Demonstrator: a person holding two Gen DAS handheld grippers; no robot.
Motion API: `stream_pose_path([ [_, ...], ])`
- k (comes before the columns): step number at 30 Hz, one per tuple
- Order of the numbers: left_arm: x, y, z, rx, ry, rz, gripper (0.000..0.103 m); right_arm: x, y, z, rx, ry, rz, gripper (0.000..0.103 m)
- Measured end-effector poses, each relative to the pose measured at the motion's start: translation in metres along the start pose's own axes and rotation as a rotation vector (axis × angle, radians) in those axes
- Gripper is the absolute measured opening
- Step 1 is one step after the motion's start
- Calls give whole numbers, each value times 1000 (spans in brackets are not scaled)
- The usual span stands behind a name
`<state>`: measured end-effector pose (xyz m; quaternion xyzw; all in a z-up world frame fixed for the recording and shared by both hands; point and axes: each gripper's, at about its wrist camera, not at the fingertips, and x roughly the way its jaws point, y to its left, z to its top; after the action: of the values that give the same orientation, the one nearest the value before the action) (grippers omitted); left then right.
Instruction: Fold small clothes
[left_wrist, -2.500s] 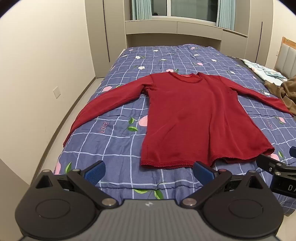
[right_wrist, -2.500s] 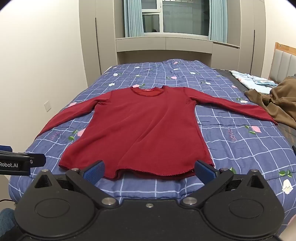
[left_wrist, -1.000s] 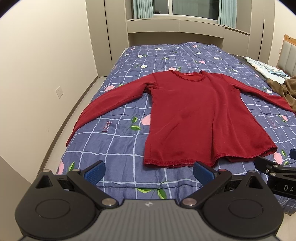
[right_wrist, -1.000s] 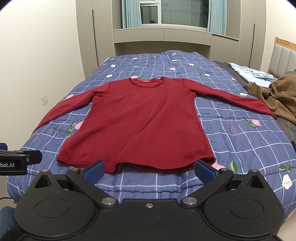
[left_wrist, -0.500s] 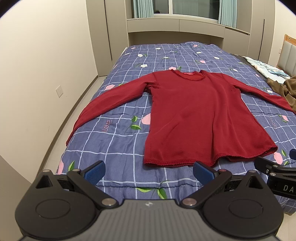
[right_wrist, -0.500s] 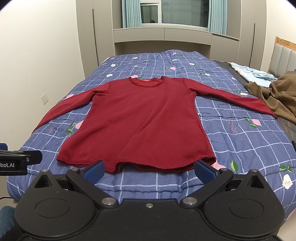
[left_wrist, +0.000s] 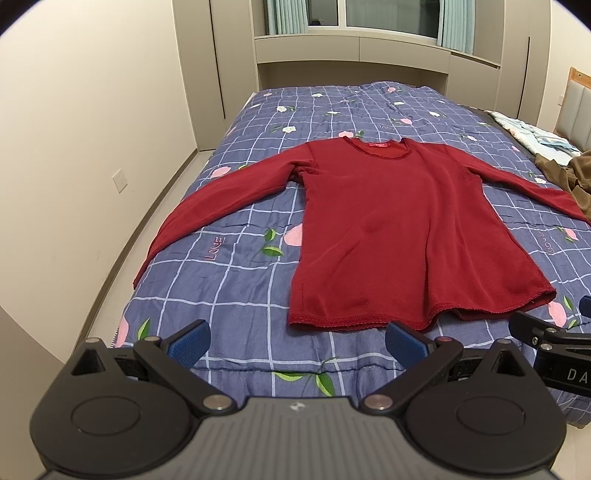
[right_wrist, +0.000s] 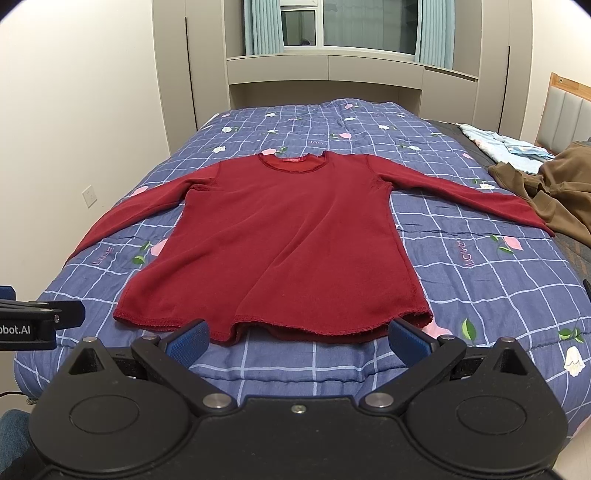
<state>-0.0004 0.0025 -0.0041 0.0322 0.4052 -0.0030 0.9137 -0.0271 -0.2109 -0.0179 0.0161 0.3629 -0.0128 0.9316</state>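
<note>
Bed quilt (right_wrist: 480, 295): red top (right_wrist: 280, 240) flat, unfolded. Since earlier frames only slight camera drift. Left gripper (left_wrist: 297, 341) and right gripper (right_wrist: 297, 339) spread, empty; folding not begun.

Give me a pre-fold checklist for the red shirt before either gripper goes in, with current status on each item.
1. Red shirt spread flat, front up, neck away from the grippers: ok.
2. Both sleeves stretched out sideways, not tucked under: ok.
3. Hem flat: not ok, it ripples and lifts at the middle.
4. Left gripper open and empty: ok.
5. Right gripper open and empty: ok.
6. Right sleeve cuff clear of the brown garment: cannot tell, they sit very close.
</note>
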Motion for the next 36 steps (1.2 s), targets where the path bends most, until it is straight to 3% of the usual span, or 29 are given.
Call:
stream_pose_path([
  [22,4,10,9,-21,23,40,103,8,9,4,-7,59,-38,103],
  [36,29,81,70,-110,-48,118,103,34,52,53,-45,13,-14,103],
])
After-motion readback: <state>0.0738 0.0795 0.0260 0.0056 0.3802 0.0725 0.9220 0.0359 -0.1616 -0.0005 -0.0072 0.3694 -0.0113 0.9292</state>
